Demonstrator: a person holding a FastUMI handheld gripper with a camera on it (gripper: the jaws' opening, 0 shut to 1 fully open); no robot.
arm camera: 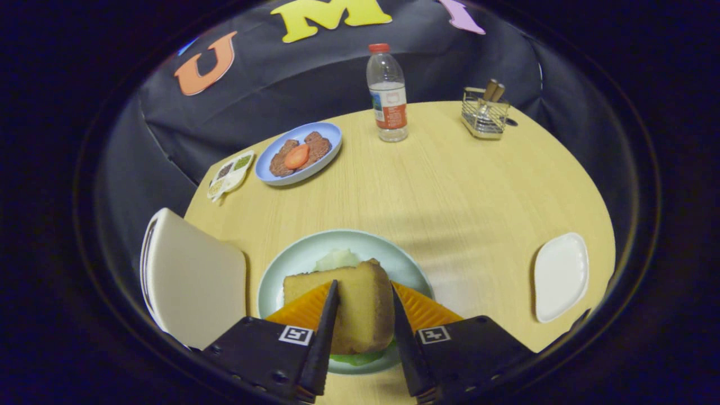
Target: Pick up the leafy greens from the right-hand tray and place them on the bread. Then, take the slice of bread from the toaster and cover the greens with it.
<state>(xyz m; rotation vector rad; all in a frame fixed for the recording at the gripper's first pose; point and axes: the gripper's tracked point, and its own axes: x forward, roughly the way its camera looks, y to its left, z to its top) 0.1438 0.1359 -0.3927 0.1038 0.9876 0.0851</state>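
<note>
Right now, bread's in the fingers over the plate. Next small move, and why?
Probably lower a touch, then open. The gripper is shut on the bread slice, which sits over the greens on the green plate.

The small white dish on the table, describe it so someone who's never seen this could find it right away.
On the round wooden table, look right of the tool, which grips a bread slice over a green plate. The small white dish lies alone there, bare and square with rounded corners, unlike the round plates holding food.
</note>
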